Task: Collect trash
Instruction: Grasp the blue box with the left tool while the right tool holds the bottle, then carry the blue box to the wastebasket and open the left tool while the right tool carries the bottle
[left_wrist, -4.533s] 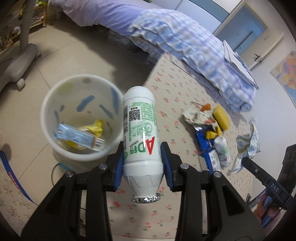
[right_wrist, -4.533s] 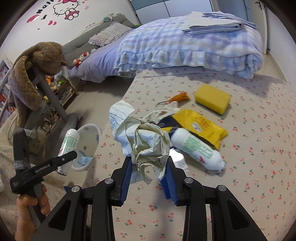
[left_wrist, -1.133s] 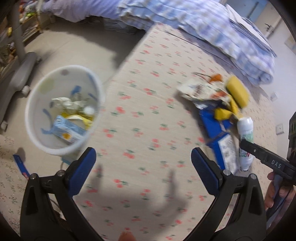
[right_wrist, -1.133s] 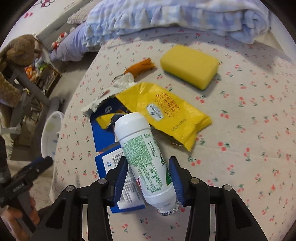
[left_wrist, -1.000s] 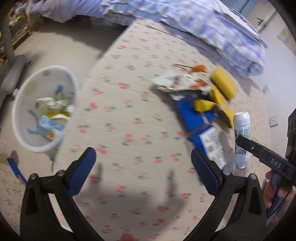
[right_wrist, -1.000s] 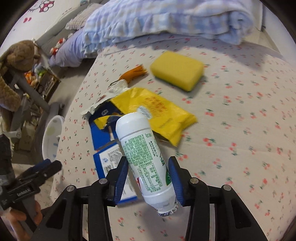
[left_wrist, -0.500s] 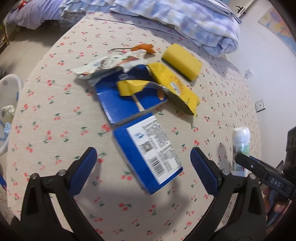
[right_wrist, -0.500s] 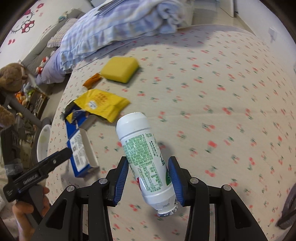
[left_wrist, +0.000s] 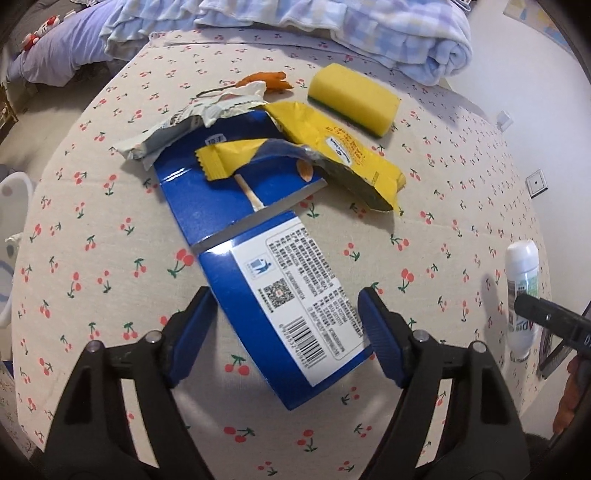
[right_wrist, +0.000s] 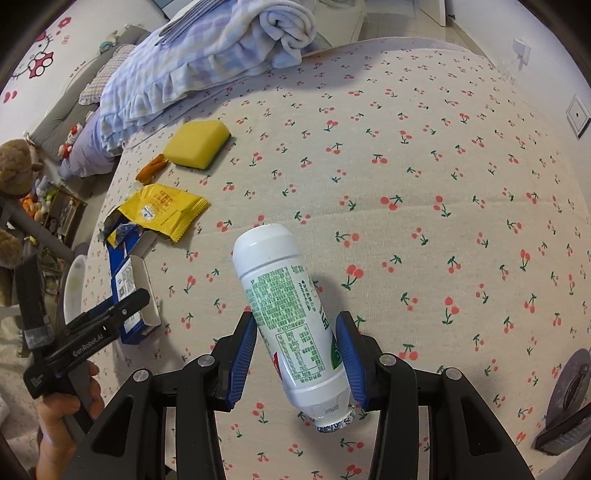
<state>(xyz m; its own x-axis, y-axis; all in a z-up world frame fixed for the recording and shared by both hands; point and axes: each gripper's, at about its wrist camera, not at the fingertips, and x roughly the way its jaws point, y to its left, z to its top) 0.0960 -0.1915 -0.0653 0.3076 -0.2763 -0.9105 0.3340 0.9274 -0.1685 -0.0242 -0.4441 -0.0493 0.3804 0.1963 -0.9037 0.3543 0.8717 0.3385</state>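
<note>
Covering the bed (right_wrist: 424, 155), cherry-print cloth holds litter.

My left gripper (left_wrist: 286, 330) is spread wide, with the blue box (left_wrist: 284, 295) right between its fingers. Far past the box, the yellow bag (left_wrist: 343, 147), the small yellow wrapper (left_wrist: 236, 157), the torn wrapper (left_wrist: 192, 122) and the sponge (left_wrist: 352, 99) crowd together. The cherry cloth (left_wrist: 92, 206) on the left lies bare. My right gripper (right_wrist: 295, 354) has bare cloth ahead and to its right.
</note>
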